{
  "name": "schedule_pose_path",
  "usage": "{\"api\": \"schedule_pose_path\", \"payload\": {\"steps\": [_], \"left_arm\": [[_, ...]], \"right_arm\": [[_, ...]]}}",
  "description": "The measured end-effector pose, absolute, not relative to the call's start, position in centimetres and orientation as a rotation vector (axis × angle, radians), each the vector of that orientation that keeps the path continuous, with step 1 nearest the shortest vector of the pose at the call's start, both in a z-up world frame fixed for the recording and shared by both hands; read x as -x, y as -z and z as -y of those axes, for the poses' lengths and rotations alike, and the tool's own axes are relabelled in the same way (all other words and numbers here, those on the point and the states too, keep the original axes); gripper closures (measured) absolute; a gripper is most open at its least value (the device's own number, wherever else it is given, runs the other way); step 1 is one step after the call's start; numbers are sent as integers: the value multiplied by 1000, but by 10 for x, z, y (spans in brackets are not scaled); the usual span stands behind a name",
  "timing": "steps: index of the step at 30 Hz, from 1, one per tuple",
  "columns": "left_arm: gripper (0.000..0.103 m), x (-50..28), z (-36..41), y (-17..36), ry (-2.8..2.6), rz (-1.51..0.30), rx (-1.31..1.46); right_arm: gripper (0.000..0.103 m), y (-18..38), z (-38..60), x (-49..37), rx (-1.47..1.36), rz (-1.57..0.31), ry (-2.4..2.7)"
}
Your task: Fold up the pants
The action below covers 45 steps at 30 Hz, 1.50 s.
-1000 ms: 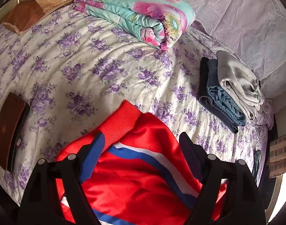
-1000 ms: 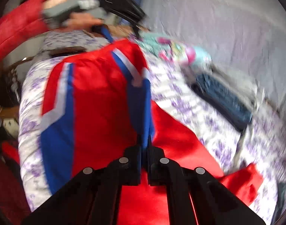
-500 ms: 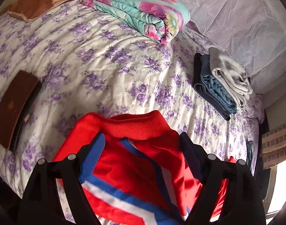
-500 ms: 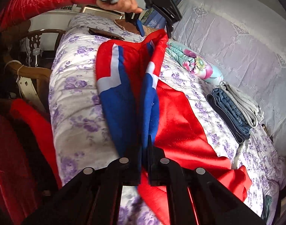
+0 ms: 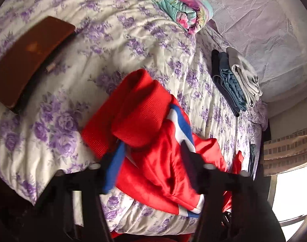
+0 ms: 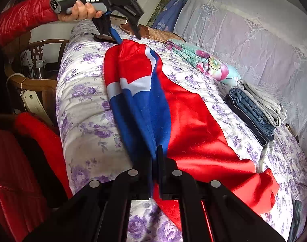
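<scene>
Red track pants (image 6: 193, 121) with blue and white side stripes lie lengthwise along the flowered bed (image 6: 86, 109). Their ribbed waistband (image 5: 137, 109) is bunched in a heap near the bed's front edge. My left gripper (image 5: 148, 153) straddles that bunched end, its jaws closing with red cloth between them and a gap still showing. In the right wrist view the left gripper (image 6: 128, 38) hangs just above the pants' far end, held by a hand in a red sleeve. My right gripper (image 6: 155, 151) is shut on the blue stripe fold at the near end.
A folded floral quilt (image 6: 203, 64) lies near the pillows. A stack of folded jeans and grey cloth (image 6: 254, 109) sits at the bed's right. A brown flat case (image 5: 26, 60) rests at the left. A wooden chair (image 6: 32, 80) stands beside the bed.
The left gripper has come down and forward, lowering the lifted waistband end onto the bed, and its jaws have narrowed. The right gripper keeps its hold and has barely moved lately.
</scene>
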<state>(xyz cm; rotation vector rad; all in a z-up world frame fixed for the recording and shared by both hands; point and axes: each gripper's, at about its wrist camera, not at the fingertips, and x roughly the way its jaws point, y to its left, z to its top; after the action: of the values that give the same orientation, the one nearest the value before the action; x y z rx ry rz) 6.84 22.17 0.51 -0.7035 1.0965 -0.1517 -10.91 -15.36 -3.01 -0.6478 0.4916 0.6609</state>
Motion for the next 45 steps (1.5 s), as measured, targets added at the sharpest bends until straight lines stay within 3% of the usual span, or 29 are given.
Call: {"api": "schedule_pose_path", "payload": {"steps": [8,10,13,17,23,30,33,35,38,40,41,43,45], "left_arm": [[62,-74,-222,3,154,-1086,686],[72,-75,-223,0,150,-1066,661],[77,-72,-225,-15,178,-1011,636],[77,-66,-233,-21,201,-983,601],[78,-51,-255,27,232,-1006,647],[75,-15,-258,-16,180,-855,613],[64,-2,-226,-43,237,-781,503],[38,-3,-199,-46,315,-784,461],[33,-23,-152,-10,370,-888,387],[33,-36,-141,24,368,-963,396],[34,-38,-141,34,365,-963,403],[33,-30,-139,37,391,-895,366],[33,-24,-140,39,400,-854,359]], "right_arm": [[98,28,158,103,580,-515,-675],[98,26,159,104,566,-508,-673],[98,16,159,111,555,-456,-662],[98,11,151,117,565,-457,-690],[97,37,140,117,596,-515,-704],[97,40,146,111,525,-546,-719],[97,39,147,107,489,-570,-728],[97,36,150,103,447,-603,-740],[82,21,161,99,337,-654,-792],[64,-1,182,101,218,-636,-817],[60,-10,193,100,173,-625,-810],[40,-33,226,88,65,-607,-707],[37,-45,255,67,-7,-623,-546]]}}
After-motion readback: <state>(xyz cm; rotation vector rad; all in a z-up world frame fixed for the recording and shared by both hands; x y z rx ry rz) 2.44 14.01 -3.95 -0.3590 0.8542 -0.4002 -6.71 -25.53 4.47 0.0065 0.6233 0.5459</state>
